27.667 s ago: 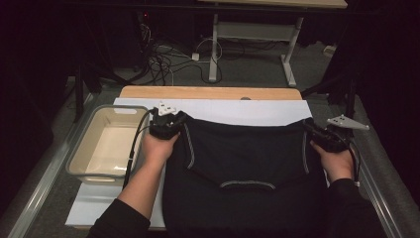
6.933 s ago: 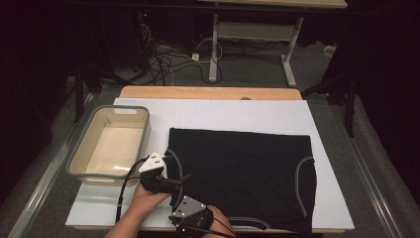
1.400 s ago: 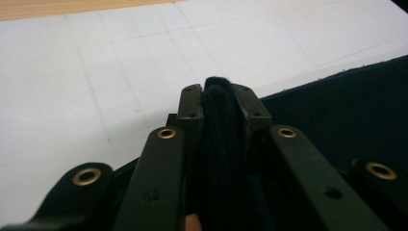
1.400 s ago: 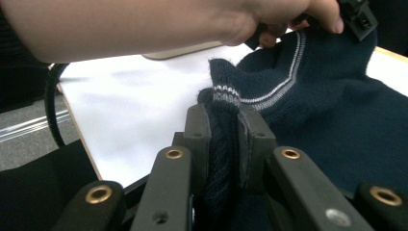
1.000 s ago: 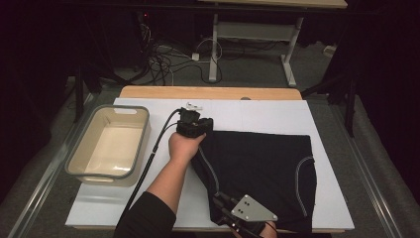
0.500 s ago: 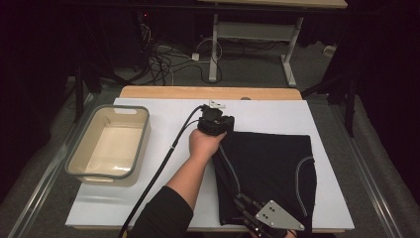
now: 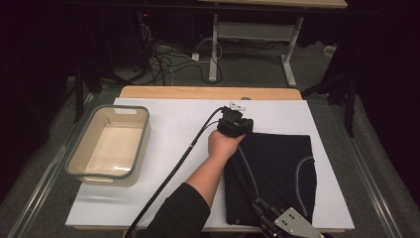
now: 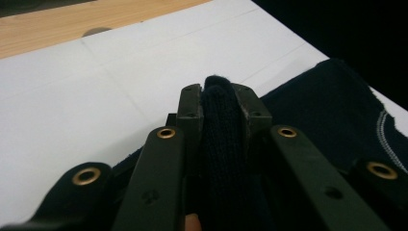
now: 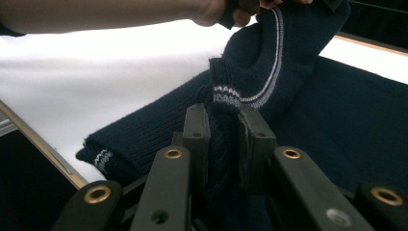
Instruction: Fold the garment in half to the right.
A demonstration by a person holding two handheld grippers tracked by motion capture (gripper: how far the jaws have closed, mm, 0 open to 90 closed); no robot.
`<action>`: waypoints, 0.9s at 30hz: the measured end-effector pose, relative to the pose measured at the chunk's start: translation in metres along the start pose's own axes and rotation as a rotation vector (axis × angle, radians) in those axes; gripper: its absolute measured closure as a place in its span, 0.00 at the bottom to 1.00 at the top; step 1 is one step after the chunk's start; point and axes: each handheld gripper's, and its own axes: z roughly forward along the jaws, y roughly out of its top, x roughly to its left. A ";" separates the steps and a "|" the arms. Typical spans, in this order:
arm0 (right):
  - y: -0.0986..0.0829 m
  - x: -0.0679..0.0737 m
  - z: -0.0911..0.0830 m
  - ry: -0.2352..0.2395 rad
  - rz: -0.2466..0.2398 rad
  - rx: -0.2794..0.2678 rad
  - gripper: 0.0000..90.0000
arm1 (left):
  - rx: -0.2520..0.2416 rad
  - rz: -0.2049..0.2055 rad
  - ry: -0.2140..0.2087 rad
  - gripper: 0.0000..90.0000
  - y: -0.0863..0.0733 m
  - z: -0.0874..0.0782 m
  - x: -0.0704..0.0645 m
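Observation:
A dark navy knitted garment (image 7: 277, 173) with pale stripe trim lies on the right half of the white table top (image 7: 168, 124), its left part folded over onto itself. My left gripper (image 7: 236, 119) is raised at the garment's far left corner and is shut on a fold of the knit (image 8: 219, 103). At the near edge, my right gripper (image 7: 258, 207) is shut on the ribbed hem (image 9: 223, 113). In the right gripper view the garment (image 9: 337, 120) rises from the jaws toward the person's hand (image 9: 211, 12) at the top.
A beige tub with a grey rim (image 7: 79, 158) stands on the left of the table. The left gripper's black cable (image 7: 183, 153) trails across the middle. A wooden strip (image 7: 198, 92) runs along the far edge. Cables and desk legs lie on the floor beyond.
The left gripper has carried the garment's left side rightward and farther away, narrowing the spread garment into a fold. The right gripper slid right along the near edge.

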 end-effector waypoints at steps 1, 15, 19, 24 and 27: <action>0.000 -0.001 -0.001 -0.004 0.004 -0.001 0.85 | -0.003 0.006 -0.007 0.82 0.002 0.002 -0.003; -0.021 -0.019 -0.016 -0.051 0.038 0.034 0.85 | 0.027 0.003 -0.058 0.81 -0.009 0.041 -0.021; -0.022 -0.018 -0.014 -0.045 0.032 0.038 0.85 | 0.032 0.014 -0.056 0.77 -0.012 0.042 -0.020; -0.022 -0.016 -0.011 -0.033 0.021 0.045 0.85 | 0.062 0.044 -0.063 0.55 -0.012 0.034 -0.013; -0.021 -0.015 -0.009 -0.028 0.017 0.048 0.85 | 0.042 0.053 -0.065 0.45 -0.014 0.022 -0.009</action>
